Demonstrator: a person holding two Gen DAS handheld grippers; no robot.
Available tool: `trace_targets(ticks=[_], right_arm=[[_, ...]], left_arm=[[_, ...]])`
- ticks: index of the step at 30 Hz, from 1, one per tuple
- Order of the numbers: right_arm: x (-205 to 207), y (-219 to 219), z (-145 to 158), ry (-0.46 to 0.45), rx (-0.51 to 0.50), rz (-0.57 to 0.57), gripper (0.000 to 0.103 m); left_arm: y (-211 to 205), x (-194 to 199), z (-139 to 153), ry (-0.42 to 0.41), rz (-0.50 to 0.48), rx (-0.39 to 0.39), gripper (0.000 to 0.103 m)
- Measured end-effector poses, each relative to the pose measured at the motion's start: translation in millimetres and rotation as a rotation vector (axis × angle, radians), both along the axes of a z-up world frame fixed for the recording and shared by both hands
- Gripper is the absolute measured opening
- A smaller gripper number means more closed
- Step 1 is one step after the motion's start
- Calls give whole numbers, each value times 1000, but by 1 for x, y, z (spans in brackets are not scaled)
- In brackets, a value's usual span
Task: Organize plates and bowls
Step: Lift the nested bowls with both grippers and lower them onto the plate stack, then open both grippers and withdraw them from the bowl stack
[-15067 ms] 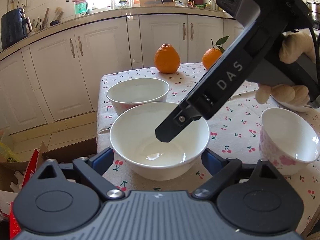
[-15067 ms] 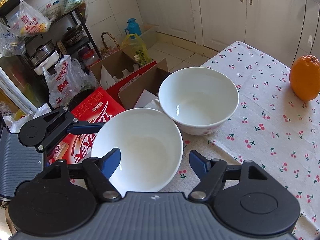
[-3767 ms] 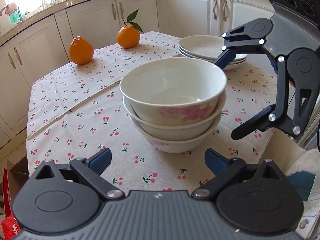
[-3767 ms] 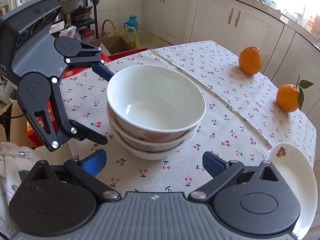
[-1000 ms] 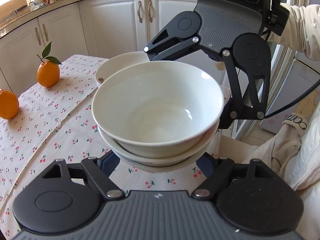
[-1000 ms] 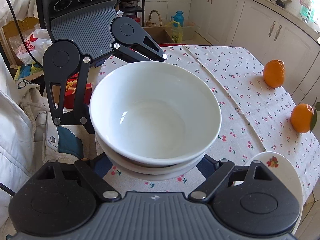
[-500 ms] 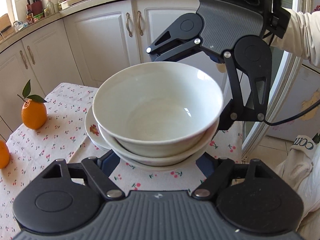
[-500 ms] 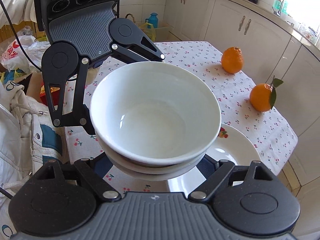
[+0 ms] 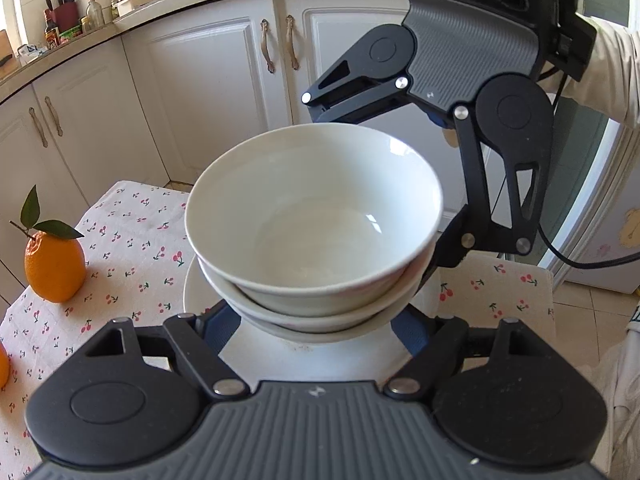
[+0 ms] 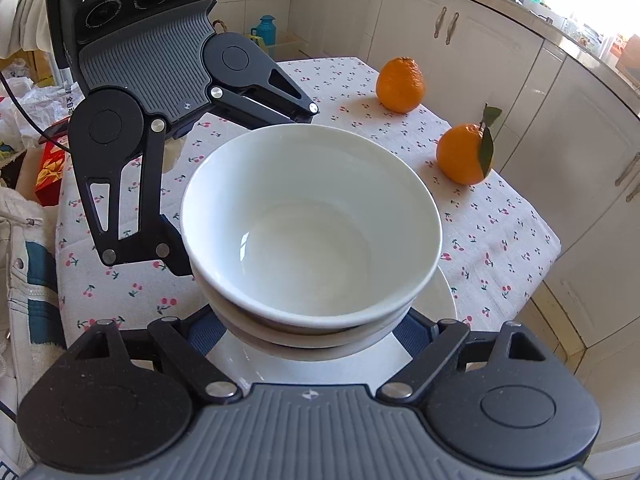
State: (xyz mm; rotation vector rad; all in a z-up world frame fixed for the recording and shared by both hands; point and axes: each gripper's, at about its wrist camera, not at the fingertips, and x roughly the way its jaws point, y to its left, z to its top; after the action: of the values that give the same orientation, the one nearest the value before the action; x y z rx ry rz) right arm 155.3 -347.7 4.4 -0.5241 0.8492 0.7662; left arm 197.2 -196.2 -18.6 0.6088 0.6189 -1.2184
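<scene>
With the left gripper (image 9: 314, 326) we hold the stack of bowls (image 9: 316, 232) from one side; its blue fingers (image 9: 218, 326) are spread around the lowest bowl and press on it. The right gripper (image 10: 308, 330) faces it from the opposite side and clamps the same stack (image 10: 312, 224) in the same way, so the load hangs between both grippers and neither one is nearer than the other.

The relation that matters now: the stack is directly above the plates (image 10: 444, 292), which lie near the corner of the worktop (image 9: 132, 240), close to its edge. We cannot tell whether the lowest bowl already touches the top plate or is just above it; the gap is hidden by the bowls. We judge that the coming move is straight down, with the stack kept level.

Half a second ago the plates showed mostly to one side of the stack; now they are under it. A few seconds earlier the stack stood on the cloth, well apart from the plates. The two oranges (image 10: 464, 154) rest at the far side.
</scene>
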Motion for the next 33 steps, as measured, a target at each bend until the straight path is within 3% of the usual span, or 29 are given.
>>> trace_targets(ticks=[9,29,33], right_arm=[[16,-9,-18,32,6,-28,91],[22,-21,-21,79,81,-92,92],[15,-20,-18,61,88,-122,103]], left_arm=[[-11,13,-13,20,3,23,81],[-10,14,-10,3,5,12,80],[-3,13,-4,21,43,-21,92]])
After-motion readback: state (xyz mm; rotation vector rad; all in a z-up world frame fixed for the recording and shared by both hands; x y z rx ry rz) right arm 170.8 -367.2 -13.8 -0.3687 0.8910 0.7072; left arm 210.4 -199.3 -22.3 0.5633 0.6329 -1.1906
